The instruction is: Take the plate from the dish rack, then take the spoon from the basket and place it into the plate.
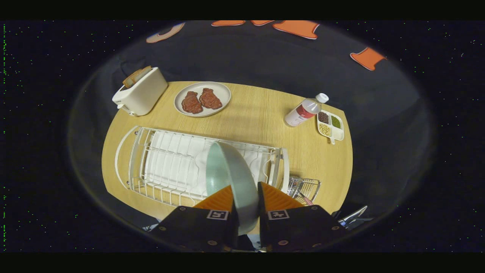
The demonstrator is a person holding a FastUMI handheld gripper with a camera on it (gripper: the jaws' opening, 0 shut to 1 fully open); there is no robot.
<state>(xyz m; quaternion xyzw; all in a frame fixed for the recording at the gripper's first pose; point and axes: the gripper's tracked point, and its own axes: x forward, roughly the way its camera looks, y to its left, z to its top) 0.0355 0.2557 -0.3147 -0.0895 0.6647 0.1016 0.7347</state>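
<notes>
A pale green plate (pixel 231 178) stands on edge between my two fingers, lifted above the white wire dish rack (pixel 170 163). My gripper (pixel 245 187) is shut on the plate's rim, one finger on each face. Just right of the rack sits a small wire basket (pixel 305 187) with a spoon handle (pixel 303 198) poking out of it, close to my right finger.
The round wooden table (pixel 257 117) also holds a white toaster (pixel 141 93) with bread at the far left, a plate with two pieces of meat (pixel 202 99), a lying white bottle (pixel 305 110) and a small divided dish (pixel 330 126) at the far right.
</notes>
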